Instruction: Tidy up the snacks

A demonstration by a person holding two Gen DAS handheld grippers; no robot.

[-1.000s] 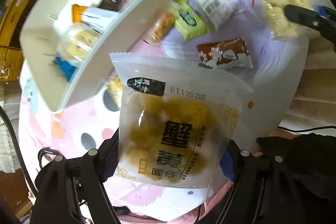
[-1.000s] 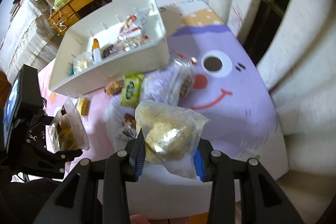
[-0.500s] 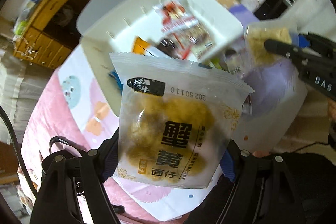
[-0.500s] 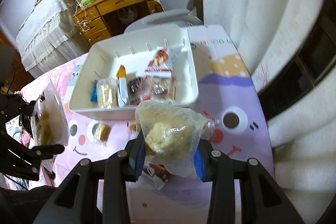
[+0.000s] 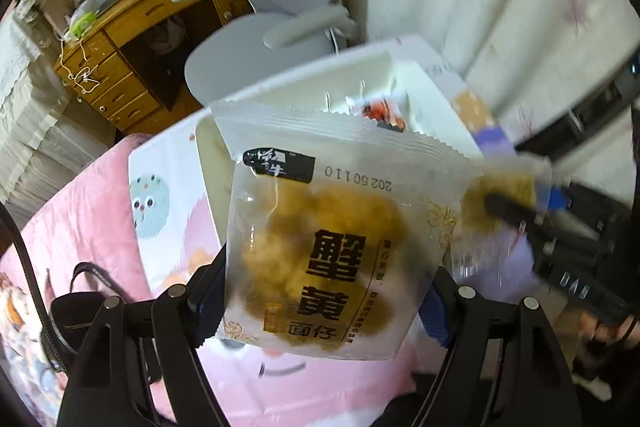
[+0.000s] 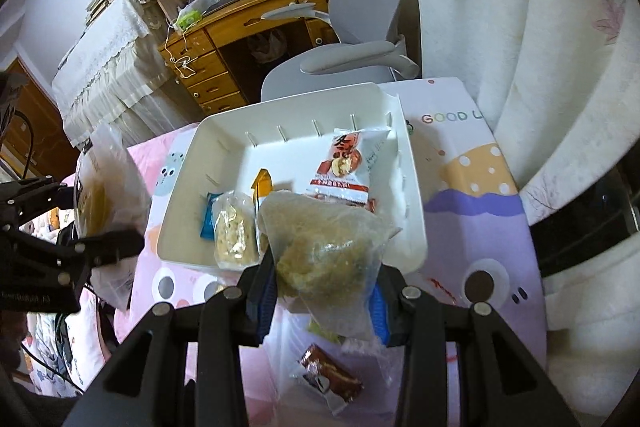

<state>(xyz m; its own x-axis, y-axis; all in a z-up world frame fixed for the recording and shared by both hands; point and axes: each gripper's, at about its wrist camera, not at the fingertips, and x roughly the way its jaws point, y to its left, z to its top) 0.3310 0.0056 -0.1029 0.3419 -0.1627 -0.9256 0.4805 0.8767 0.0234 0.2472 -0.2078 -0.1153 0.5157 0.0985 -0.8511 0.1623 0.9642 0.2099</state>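
My left gripper [image 5: 320, 311] is shut on a white crab-roe noodle snack packet [image 5: 332, 247] and holds it up in front of the white organizer tray [image 5: 304, 83]. My right gripper [image 6: 324, 299] is shut on a clear bag of yellow noodle snack [image 6: 324, 243], held just above the tray's near wall [image 6: 412, 227]. The tray holds a red packet [image 6: 344, 163], an orange packet [image 6: 262, 183], a blue packet [image 6: 210, 215] and a clear cracker bag [image 6: 234, 235]. The left gripper with its packet shows at the left of the right wrist view [image 6: 96, 203].
A brown chocolate packet [image 6: 328, 375] and a green packet [image 6: 324, 331] lie on the pink and purple cartoon tablecloth [image 6: 480, 227] below my right gripper. A grey office chair [image 6: 360, 27] and a wooden desk [image 6: 240, 39] stand behind the table. White curtains [image 6: 520, 27] hang at right.
Both grippers have risen and tilted up with their packets, so the tray now sits lower in view. The right gripper's bag has moved in over the tray's near wall.
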